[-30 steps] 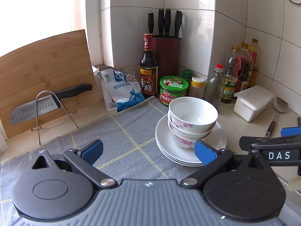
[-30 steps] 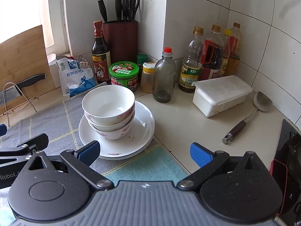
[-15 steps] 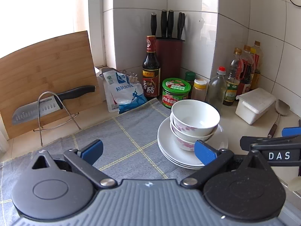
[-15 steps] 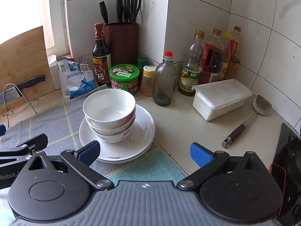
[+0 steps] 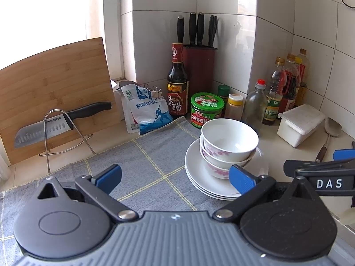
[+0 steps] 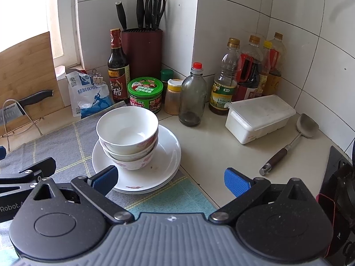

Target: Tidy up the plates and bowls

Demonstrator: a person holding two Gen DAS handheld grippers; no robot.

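The grey mat (image 5: 142,155) lies on the counter (image 6: 221,150), and on its right end sit the plates (image 6: 164,155), stacked, with the bowls (image 6: 127,130) nested on top. The sorting looks done, judging by this tidy pile; at most a final check remains. The left gripper (image 5: 175,176) hangs over the mat, jaws wide apart and empty. The right gripper (image 6: 170,177) hovers just before the plates, likewise spread wide, holding nothing.

Home kitchen counter, tiled walls (image 6: 244,22), knife block (image 6: 142,51), sauce bottles (image 6: 224,82)
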